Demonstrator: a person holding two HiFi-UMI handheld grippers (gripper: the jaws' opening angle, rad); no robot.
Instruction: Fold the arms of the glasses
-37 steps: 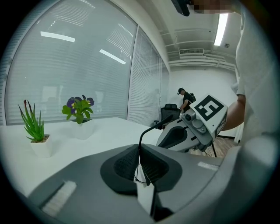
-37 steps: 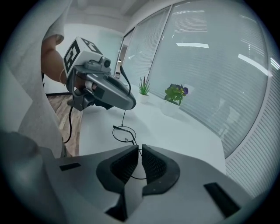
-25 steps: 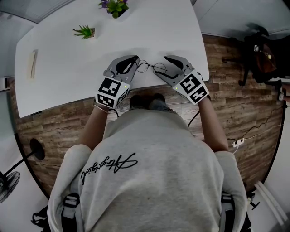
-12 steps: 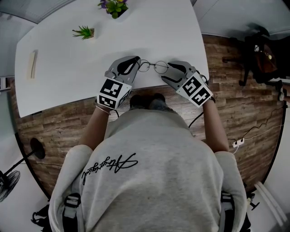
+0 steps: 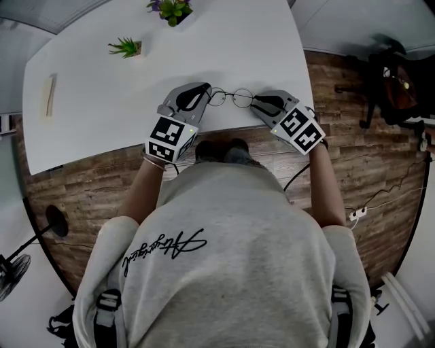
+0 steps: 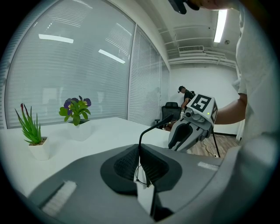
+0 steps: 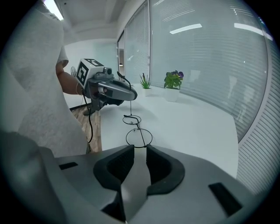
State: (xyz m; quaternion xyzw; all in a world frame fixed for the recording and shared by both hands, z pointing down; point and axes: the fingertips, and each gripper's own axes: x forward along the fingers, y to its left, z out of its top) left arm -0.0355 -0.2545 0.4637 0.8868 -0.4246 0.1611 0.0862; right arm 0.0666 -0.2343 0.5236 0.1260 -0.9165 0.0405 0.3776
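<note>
Thin round wire glasses (image 5: 231, 98) hang just above the white table (image 5: 102, 102) near its front edge, stretched between my two grippers. My left gripper (image 5: 204, 92) is shut on their left end; in the left gripper view a thin black arm (image 6: 152, 127) rises out of the shut jaws (image 6: 140, 152). My right gripper (image 5: 257, 101) is at the right end, its jaws closing. In the right gripper view the near lens rim (image 7: 139, 136) sits at the tips of the jaws (image 7: 139, 148), which still show a gap. A thin wire crosses that lens.
Two small potted plants (image 5: 126, 47) (image 5: 171, 9) stand at the table's far side and a pale wooden block (image 5: 49, 95) lies at its left. The table's front edge runs right below the grippers. A dark chair (image 5: 391, 81) stands on the wooden floor at the right.
My right gripper has slid to the right, out to the glasses' right end, and its jaws have narrowed. The glasses shifted slightly right. The left gripper has stayed in place, shut.
</note>
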